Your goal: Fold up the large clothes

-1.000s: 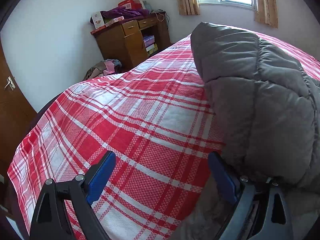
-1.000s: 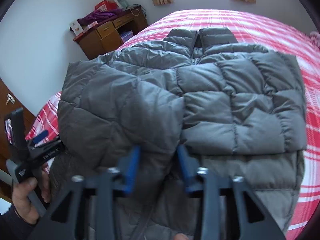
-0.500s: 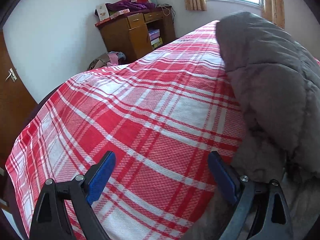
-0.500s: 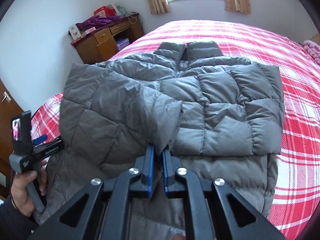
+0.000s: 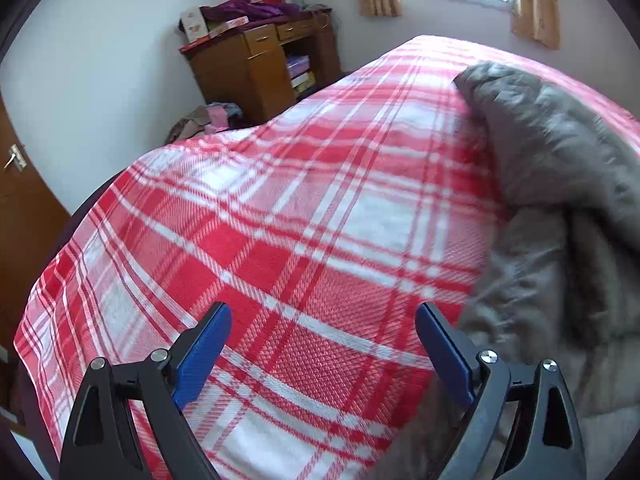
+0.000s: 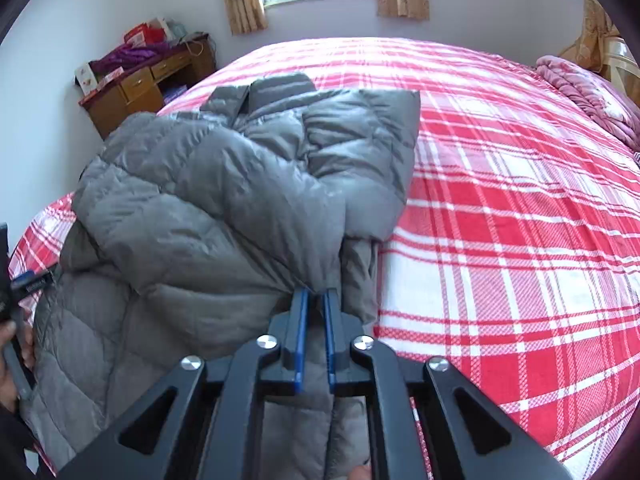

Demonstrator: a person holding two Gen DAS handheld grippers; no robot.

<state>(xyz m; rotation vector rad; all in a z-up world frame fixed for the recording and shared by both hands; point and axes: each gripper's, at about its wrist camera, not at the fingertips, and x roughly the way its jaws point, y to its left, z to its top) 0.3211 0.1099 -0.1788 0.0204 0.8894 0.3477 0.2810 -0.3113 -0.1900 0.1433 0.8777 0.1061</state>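
A grey quilted down jacket (image 6: 224,208) lies on the red and white plaid bed (image 6: 500,220), collar toward the window. My right gripper (image 6: 315,296) is shut on a fold of the jacket's sleeve and holds it over the jacket's body. The jacket also shows at the right of the left wrist view (image 5: 560,168). My left gripper (image 5: 322,322) is open and empty, low over the bedspread (image 5: 280,220), with the jacket's edge just beside its right finger. The left gripper also shows at the left edge of the right wrist view (image 6: 28,284).
A wooden desk (image 5: 260,64) with boxes and purple cloth stands against the far wall. A pile of clothes (image 5: 208,118) lies on the floor beside it. A brown door (image 5: 20,208) is at the left. A pink quilt (image 6: 580,88) lies at the bed's far right.
My right gripper closed on the sleeve and carried it rightward across the jacket, bunching the jacket narrower. My left gripper stayed open and shifted slightly away from the jacket.
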